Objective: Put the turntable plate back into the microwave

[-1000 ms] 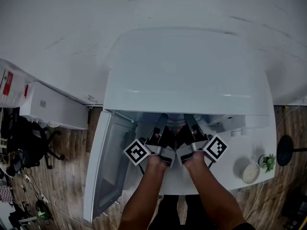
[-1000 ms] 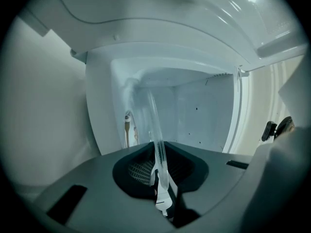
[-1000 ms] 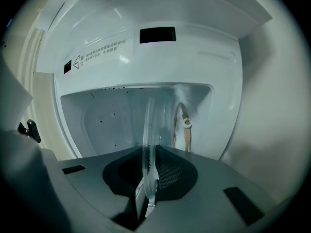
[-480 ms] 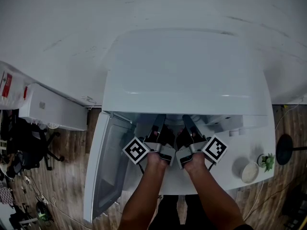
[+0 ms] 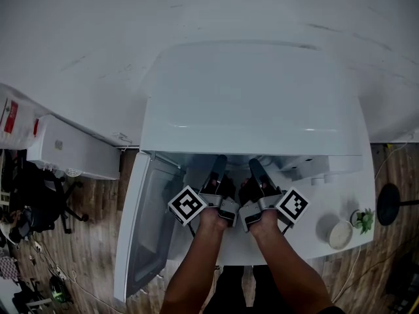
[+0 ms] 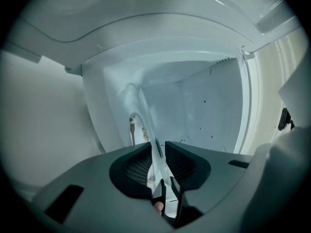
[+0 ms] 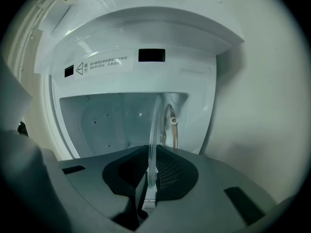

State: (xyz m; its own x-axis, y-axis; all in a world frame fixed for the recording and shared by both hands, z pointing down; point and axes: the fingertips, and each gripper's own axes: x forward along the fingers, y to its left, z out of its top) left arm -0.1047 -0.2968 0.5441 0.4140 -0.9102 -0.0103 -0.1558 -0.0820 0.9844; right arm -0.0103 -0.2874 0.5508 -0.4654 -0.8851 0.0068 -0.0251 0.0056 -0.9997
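The white microwave [image 5: 252, 97] stands with its door [image 5: 147, 221] swung open to the left. Both hands reach level into the cavity. The clear glass turntable plate [image 6: 146, 120] runs edge-on between the jaws of my left gripper [image 6: 156, 147]. These jaws have just been opening, and a small gap shows beside the rim. In the right gripper view the plate's [image 7: 154, 125] rim sits between the pads of my right gripper [image 7: 151, 152], which close tightly on it. In the head view the left gripper [image 5: 216, 165] and right gripper [image 5: 255, 167] lie side by side, tips hidden under the microwave's top.
The microwave sits on a white table [image 5: 308, 241] with a small white bowl [image 5: 340, 235] and a little plant [image 5: 365, 221] at its right end. The cavity's walls stand close on both sides. A white box-shaped unit [image 5: 72, 150] and an office chair [image 5: 39, 195] are at the left.
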